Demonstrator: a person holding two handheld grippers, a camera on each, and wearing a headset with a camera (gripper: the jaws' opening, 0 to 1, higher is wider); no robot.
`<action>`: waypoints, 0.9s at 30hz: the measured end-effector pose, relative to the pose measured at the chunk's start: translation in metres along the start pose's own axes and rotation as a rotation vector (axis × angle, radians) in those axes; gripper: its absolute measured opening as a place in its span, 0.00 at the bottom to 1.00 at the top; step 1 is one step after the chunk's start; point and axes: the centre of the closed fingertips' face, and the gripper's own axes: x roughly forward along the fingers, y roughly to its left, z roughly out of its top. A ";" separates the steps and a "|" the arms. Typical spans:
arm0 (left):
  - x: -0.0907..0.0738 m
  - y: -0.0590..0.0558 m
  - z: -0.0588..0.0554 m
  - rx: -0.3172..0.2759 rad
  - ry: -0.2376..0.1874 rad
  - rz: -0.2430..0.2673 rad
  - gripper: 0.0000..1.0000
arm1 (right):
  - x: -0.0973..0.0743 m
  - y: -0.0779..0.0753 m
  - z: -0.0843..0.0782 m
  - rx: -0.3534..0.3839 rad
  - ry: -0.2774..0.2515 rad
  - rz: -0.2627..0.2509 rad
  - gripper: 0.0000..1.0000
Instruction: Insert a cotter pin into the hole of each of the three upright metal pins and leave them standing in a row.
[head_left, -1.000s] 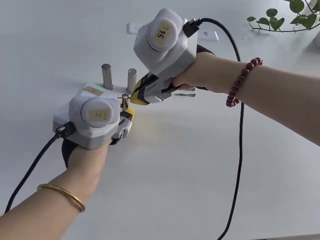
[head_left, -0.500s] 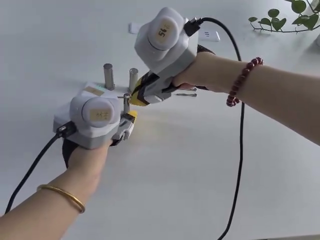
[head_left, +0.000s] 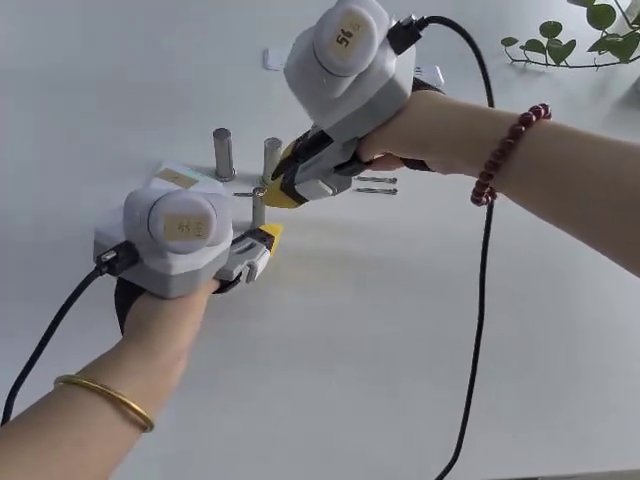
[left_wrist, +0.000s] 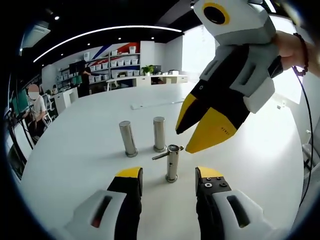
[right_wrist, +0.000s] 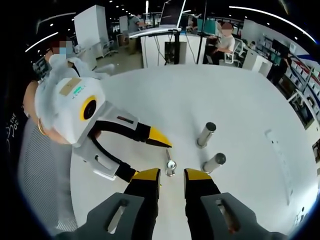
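We judge 1 of 3 done: the front metal pin (left_wrist: 172, 162) stands upright w/ a cotter pin (left_wrist: 161, 156) through its hole. The rear-left metal pin (head_left: 222, 152) & rear-right metal pin (head_left: 271, 157) stand behind it, no cotter showing. Two spare cotter pins (head_left: 376, 185) lie on the tabletop (head_left: 350, 330) nearby.

Left hand-held gripper (head_left: 260, 243) sits low, jaws wide either side of the front pin, not touching. Right hand-held gripper (head_left: 279, 186) angles down from above, tips just by the pin's top, jaws narrowly apart, empty.
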 end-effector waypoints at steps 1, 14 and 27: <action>-0.001 0.000 0.001 0.002 0.001 -0.002 0.42 | -0.002 -0.001 0.000 0.007 -0.005 -0.002 0.14; -0.018 0.003 0.016 0.007 -0.044 -0.045 0.54 | -0.007 -0.042 0.007 0.170 -0.120 -0.125 0.17; -0.025 -0.005 0.023 0.063 -0.041 -0.090 0.66 | 0.015 -0.067 0.003 0.312 -0.223 -0.172 0.19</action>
